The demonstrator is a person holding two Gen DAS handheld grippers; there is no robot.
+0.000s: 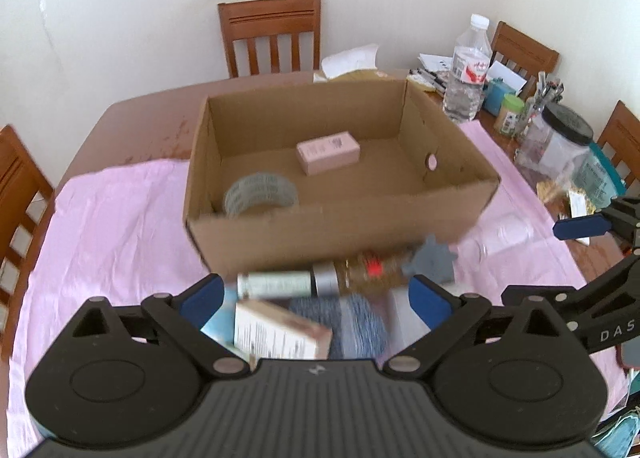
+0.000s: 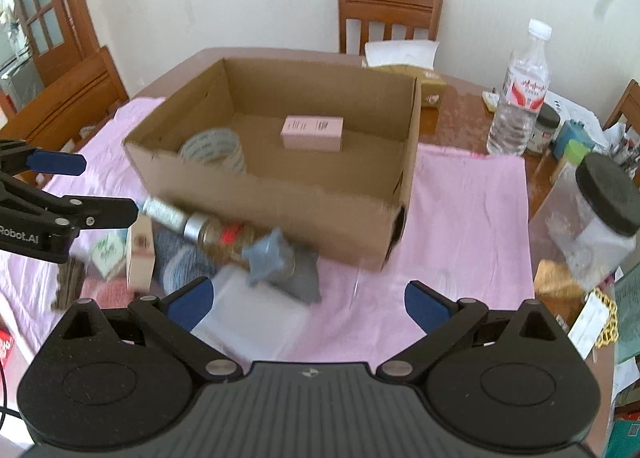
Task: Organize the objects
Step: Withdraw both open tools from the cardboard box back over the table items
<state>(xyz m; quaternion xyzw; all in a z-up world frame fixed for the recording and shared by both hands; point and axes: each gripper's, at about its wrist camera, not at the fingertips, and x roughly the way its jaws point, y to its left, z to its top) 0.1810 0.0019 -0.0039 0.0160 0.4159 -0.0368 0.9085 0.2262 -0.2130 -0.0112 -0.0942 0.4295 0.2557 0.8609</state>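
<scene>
Left gripper [image 1: 316, 300] and right gripper [image 2: 306, 304]: both spread wide, nothing held. Below them, on pink cloth [image 2: 460, 218], a blurred heap of loose items [image 1: 320, 298], count unclear, half hidden by fingers. Beyond, one open brown cardboard box [image 1: 340, 226] holding one pink rectangular carton [image 1: 328, 152] and one clear tape roll [image 1: 260, 194], partly cut off by box wall.

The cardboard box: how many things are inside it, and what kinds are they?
Inside the cardboard box:
Pink box: 1
Roll of tape: 1
Total: 2
</scene>
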